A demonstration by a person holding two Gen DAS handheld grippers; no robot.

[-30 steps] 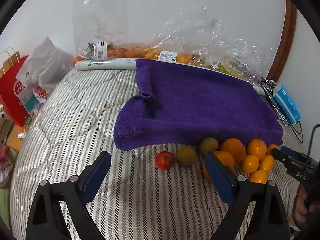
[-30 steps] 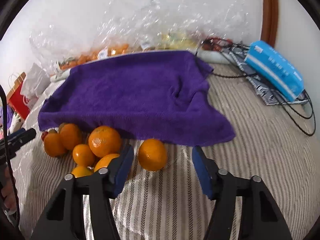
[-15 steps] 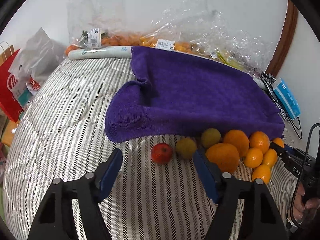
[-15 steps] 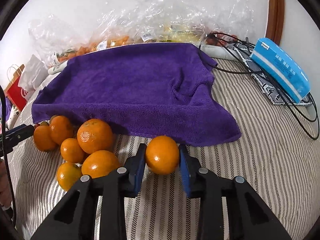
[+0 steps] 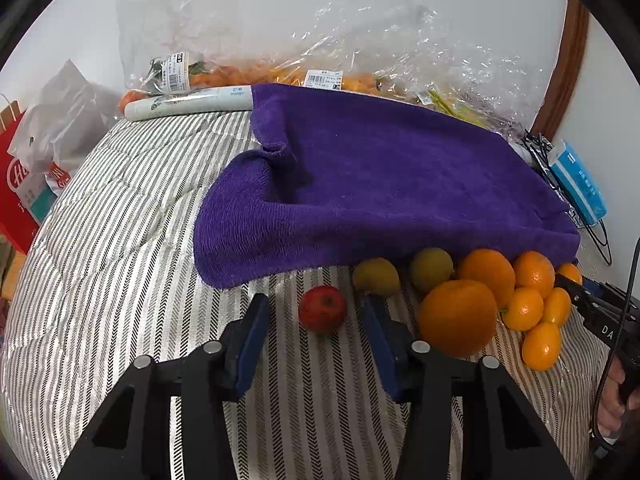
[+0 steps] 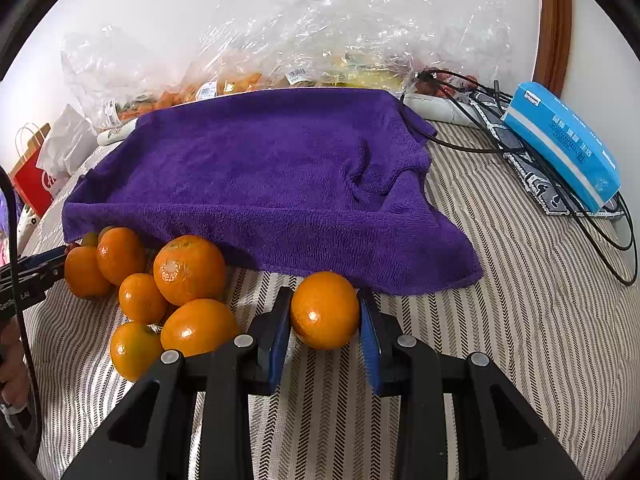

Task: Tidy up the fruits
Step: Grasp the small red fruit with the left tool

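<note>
A purple towel (image 5: 380,184) lies on the striped bedcover (image 5: 120,240), with loose fruit along its near edge. In the left wrist view my left gripper (image 5: 316,320) is open around a small red fruit (image 5: 322,309), with gaps on both sides. Two yellow-green fruits (image 5: 376,277) and a pile of oranges (image 5: 458,322) lie to its right. In the right wrist view my right gripper (image 6: 325,316) is shut on one orange (image 6: 325,310) just in front of the towel (image 6: 260,184). The orange pile (image 6: 188,264) lies to its left.
Clear plastic bags of produce (image 5: 320,76) line the wall behind the towel. A white tube (image 5: 188,102) lies at the back left. A blue tissue pack (image 6: 560,144) and black cables (image 6: 560,200) lie at the right. A red paper bag (image 5: 20,192) stands left of the bed.
My left gripper moved forward and narrowed around the red fruit. My right gripper closed on the single orange half a second ago and still holds it.
</note>
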